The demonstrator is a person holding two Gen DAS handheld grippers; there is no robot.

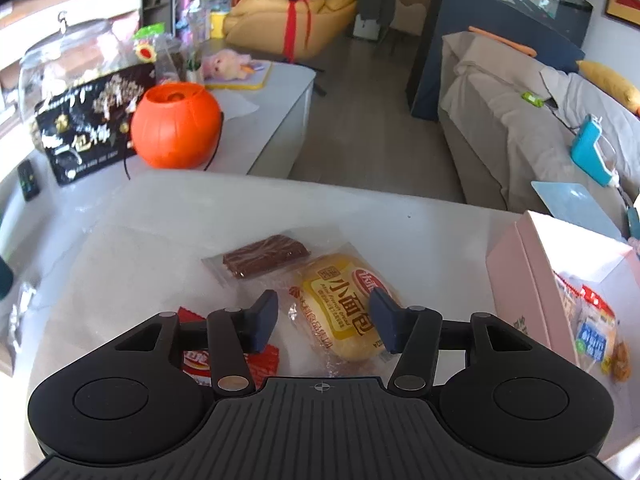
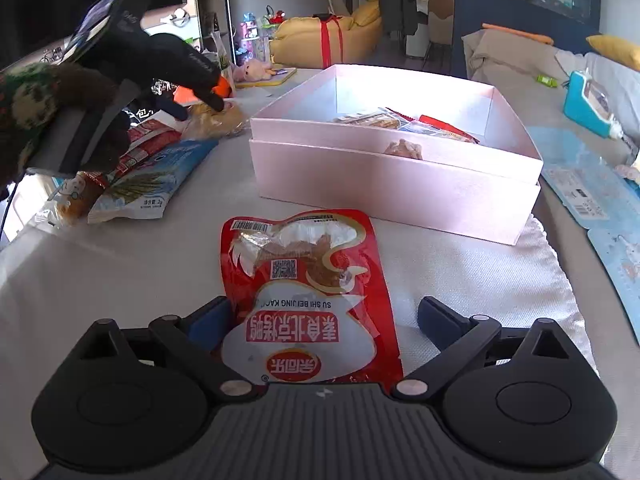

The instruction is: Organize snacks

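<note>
In the left wrist view my left gripper (image 1: pixel 324 320) stands open over a yellow bread packet (image 1: pixel 340 300), one finger on each side of it. A brown bar in clear wrap (image 1: pixel 266 256) lies just beyond, and a red packet (image 1: pixel 230 358) lies under the left finger. The pink box (image 1: pixel 528 280) is to the right. In the right wrist view my right gripper (image 2: pixel 326 316) is wide open around the near end of a red snack pouch (image 2: pixel 308 280) lying flat on the white cloth. The pink box (image 2: pixel 392 184), with several snacks in it, stands behind. My left gripper (image 2: pixel 198 106) hovers at the far left over the bread (image 2: pixel 216 122).
A blue-white packet (image 2: pixel 156 180) and a red one (image 2: pixel 148 138) lie left of the box. An orange pumpkin bucket (image 1: pixel 176 128) and a black bag (image 1: pixel 88 120) stand on the far table. A blue card (image 2: pixel 592 200) lies right of the box, with a sofa beyond.
</note>
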